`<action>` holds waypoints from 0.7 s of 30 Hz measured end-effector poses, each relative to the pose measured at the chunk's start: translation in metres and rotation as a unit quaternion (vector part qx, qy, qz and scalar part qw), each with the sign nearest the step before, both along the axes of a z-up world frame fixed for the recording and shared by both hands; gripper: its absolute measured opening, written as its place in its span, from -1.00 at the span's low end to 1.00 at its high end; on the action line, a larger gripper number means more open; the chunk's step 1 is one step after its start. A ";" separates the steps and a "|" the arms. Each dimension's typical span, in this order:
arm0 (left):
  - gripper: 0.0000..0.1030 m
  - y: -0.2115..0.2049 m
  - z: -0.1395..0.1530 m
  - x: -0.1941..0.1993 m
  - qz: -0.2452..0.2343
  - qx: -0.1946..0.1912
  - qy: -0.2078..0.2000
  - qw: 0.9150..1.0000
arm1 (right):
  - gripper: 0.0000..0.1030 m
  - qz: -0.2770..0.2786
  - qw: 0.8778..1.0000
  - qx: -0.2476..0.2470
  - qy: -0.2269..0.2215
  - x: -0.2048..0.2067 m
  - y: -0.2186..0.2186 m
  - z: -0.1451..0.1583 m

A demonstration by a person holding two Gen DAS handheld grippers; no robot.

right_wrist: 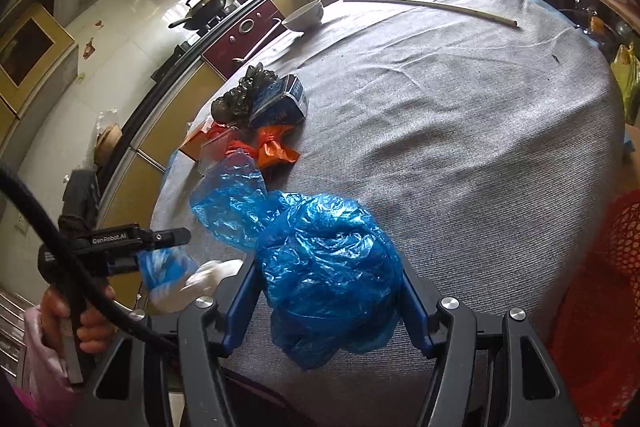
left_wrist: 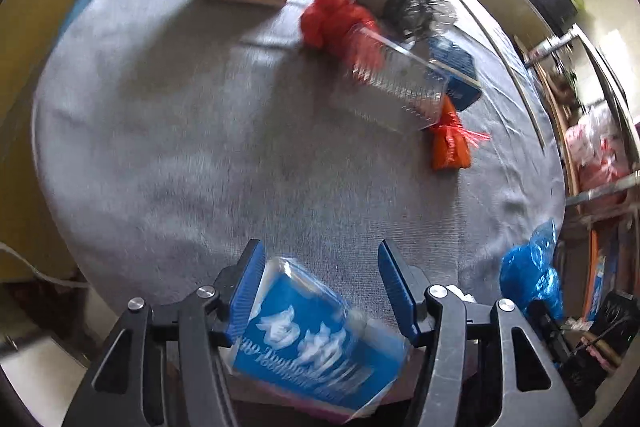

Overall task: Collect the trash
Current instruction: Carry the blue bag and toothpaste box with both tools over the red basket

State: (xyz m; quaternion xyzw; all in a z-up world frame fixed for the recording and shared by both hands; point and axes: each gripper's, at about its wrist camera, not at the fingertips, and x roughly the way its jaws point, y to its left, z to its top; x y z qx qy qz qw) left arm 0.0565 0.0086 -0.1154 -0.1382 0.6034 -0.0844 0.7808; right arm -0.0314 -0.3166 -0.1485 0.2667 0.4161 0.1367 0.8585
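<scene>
Blue packet (left_wrist: 316, 339) sits loose between the parted left claw (left_wrist: 324, 291); right claw (right_wrist: 328, 291) clamps blue bag (right_wrist: 320, 259)

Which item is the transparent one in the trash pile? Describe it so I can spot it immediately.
On the round table's grey cloth, find the trash cluster at the far right. There a clear ribbed plastic box lies tilted between the red bag and the blue carton; it alone is see-through.

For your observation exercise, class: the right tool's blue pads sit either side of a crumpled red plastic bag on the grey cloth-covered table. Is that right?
Not quite. The crumpled plastic bag between the right tool's blue pads is blue, not red, as the right wrist view shows. The rest stands: it lies on the grey cloth-covered table.
</scene>
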 end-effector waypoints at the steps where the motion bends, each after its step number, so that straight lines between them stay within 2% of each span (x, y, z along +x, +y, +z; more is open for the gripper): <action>1: 0.16 0.001 -0.001 0.000 0.004 -0.002 0.000 1.000 | 0.28 0.001 1.000 0.001 0.001 0.000 0.001 -0.001; 8: 0.18 0.009 0.014 -0.007 0.001 0.008 -0.037 0.999 | 0.28 -0.002 1.000 0.003 -0.005 -0.003 -0.002 0.001; 12: 0.26 0.015 0.031 -0.022 0.006 0.030 -0.053 0.998 | 0.28 -0.003 1.000 0.008 -0.004 -0.003 -0.003 -0.001; 14: 0.52 0.014 0.039 -0.031 0.011 0.035 -0.058 0.998 | 0.28 -0.001 1.000 0.008 -0.006 -0.003 -0.002 -0.001; 17: 0.56 0.002 0.038 -0.041 0.020 0.040 -0.055 0.997 | 0.29 0.005 1.000 0.013 -0.009 -0.003 0.001 -0.001; 21: 0.57 -0.015 0.017 -0.041 0.013 0.061 -0.021 0.998 | 0.28 0.011 1.000 0.013 -0.010 -0.005 0.004 -0.001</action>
